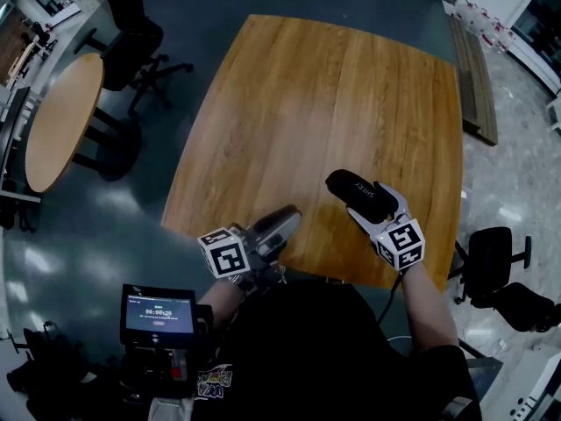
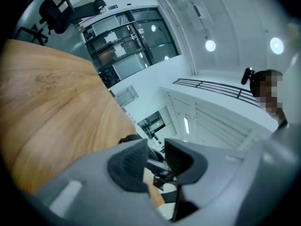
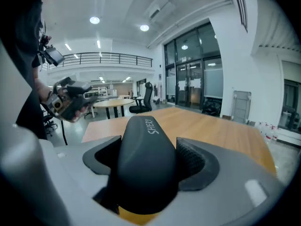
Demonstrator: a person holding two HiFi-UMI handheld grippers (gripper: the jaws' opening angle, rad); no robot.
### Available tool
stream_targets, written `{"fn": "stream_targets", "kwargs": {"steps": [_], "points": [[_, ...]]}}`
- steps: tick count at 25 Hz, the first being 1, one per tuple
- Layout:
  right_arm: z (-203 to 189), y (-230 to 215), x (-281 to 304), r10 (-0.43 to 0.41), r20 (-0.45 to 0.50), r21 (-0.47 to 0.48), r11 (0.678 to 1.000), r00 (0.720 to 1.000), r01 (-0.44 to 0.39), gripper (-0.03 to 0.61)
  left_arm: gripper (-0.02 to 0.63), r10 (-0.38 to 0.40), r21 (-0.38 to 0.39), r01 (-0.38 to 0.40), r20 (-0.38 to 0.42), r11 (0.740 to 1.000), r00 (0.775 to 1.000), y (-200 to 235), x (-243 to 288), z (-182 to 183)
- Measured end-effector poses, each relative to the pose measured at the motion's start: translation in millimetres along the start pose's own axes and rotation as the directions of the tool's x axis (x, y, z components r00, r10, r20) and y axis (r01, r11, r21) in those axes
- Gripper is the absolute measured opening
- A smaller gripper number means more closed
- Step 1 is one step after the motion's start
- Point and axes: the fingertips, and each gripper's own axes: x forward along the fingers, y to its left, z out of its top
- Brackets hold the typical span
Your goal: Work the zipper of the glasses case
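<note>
A black glasses case (image 1: 356, 191) with pale lettering is held above the near right part of the wooden table (image 1: 333, 95). My right gripper (image 1: 379, 205) is shut on it. In the right gripper view the case (image 3: 146, 135) fills the gap, both pads (image 3: 192, 160) pressed against its sides. My left gripper (image 1: 282, 221) hovers at the table's near edge, left of the case and apart from it. Its jaws stand partly apart in the left gripper view (image 2: 153, 161) with nothing between the pads. The case's zipper does not show.
A round wooden table (image 1: 61, 117) and black office chairs (image 1: 131, 51) stand at the left on the floor. Another chair (image 1: 500, 270) is at the right. A small screen (image 1: 158, 314) sits near the person's body. A bench (image 1: 473, 77) runs along the far right.
</note>
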Motion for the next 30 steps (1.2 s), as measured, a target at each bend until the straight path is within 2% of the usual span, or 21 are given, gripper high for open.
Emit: {"fn": "stream_targets", "kwargs": {"steps": [1,3,6,10,15,20,24,25,27,30], "points": [[-19,-1,13,0.027,-0.047,-0.004,1.000,0.999,-0.027,0.370,0.066,0.002,-0.002,-0.002,-0.027,1.000,1.000,3,0,-9],[-53,3,39,0.071,-0.144,-0.033,0.996,0.987,-0.077,0.370,0.008,0.004,0.004,-0.003,-0.095,1.000,0.996,-2,0,-25],[-86,11,68,0.109,-0.241,-0.075,0.989,0.964,-0.131,0.370,0.002,-0.010,0.027,0.015,-0.171,1.000,0.985,-15,-4,-42],[-95,25,85,0.159,-0.285,-0.115,0.973,0.945,-0.198,0.371,0.003,-0.037,0.053,0.049,-0.205,0.997,0.978,-22,-17,-55],[-111,16,102,0.176,-0.298,-0.133,0.966,0.938,-0.223,0.368,0.002,0.046,0.080,-0.029,-0.214,0.996,0.976,-9,-33,-63],[-108,16,108,0.187,-0.272,-0.135,0.964,0.944,-0.229,0.369,0.002,0.094,0.074,-0.080,-0.218,0.994,0.971,0,-46,-63],[-111,13,106,0.178,-0.300,-0.148,0.962,0.937,-0.230,0.377,0.002,0.075,0.057,-0.064,-0.217,0.996,0.973,5,-50,-67],[-107,15,105,0.181,-0.293,-0.152,0.961,0.939,-0.233,0.396,0.002,0.071,0.062,-0.058,-0.223,0.996,0.972,5,-51,-67],[-94,15,101,0.178,-0.255,-0.156,0.962,0.950,-0.223,0.419,0.002,0.067,0.083,-0.048,-0.241,0.995,0.968,3,-51,-65],[-69,8,84,0.129,-0.156,-0.144,0.978,0.979,-0.152,0.404,0.006,0.045,0.141,-0.007,-0.265,0.990,0.963,0,-49,-64]]}}
